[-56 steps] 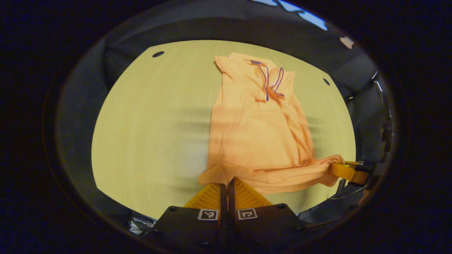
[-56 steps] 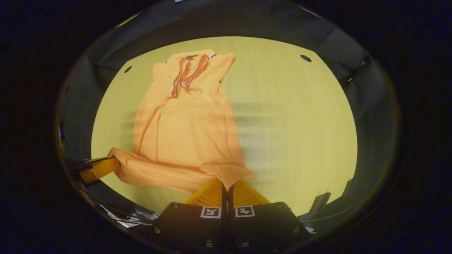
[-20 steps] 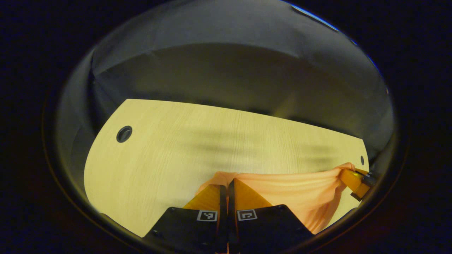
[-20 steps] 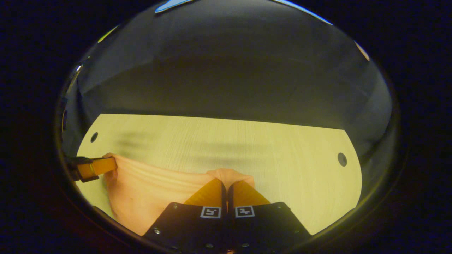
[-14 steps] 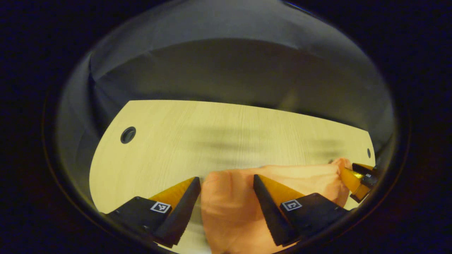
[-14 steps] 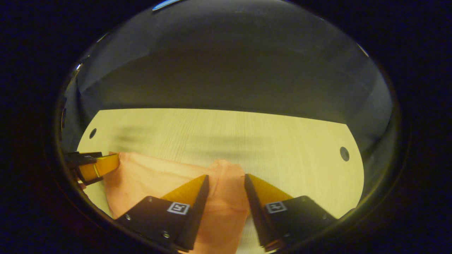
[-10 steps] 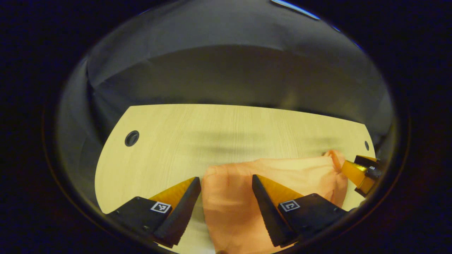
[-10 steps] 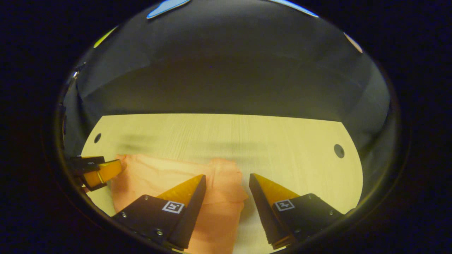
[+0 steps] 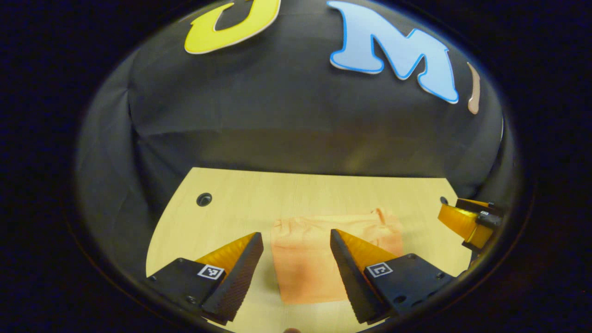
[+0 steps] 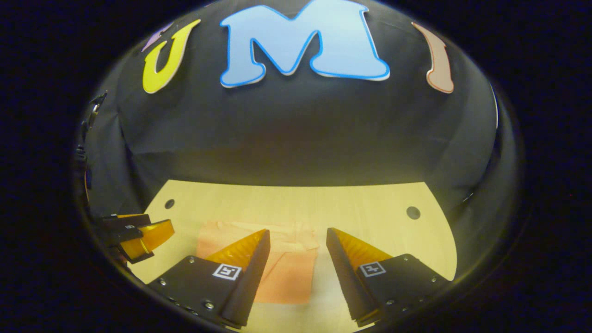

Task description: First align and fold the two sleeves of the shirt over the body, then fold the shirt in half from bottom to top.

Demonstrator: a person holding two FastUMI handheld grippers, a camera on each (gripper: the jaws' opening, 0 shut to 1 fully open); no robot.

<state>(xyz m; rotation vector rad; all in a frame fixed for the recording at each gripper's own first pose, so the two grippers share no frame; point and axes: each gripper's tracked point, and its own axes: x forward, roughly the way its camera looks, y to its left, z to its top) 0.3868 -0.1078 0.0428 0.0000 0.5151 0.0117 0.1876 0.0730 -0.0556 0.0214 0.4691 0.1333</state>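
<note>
The orange shirt point(image 9: 314, 252) lies folded into a compact rectangle on the light wooden table point(image 9: 240, 208). In the left gripper view my left gripper point(image 9: 296, 238) hangs open above the shirt's left part, with nothing between its fingers. The right gripper point(image 9: 467, 219) shows at the right edge of that view, apart from the cloth. In the right gripper view my right gripper point(image 10: 298, 236) stands open over the right part of the shirt point(image 10: 286, 266). The left gripper point(image 10: 143, 236) sits at that view's left edge, clear of the shirt.
Round cable holes point(image 9: 203, 199) point(image 10: 413, 212) sit near the table's far corners. The black cloth wall point(image 9: 296, 134) rises right behind the table's far edge. Bare tabletop point(image 10: 370, 217) stretches to either side of the shirt.
Both grippers carried the shirt's bottom hem up over the body, opened and let it go. Since then both have lifted and drawn back, and the shirt lies folded in half.
</note>
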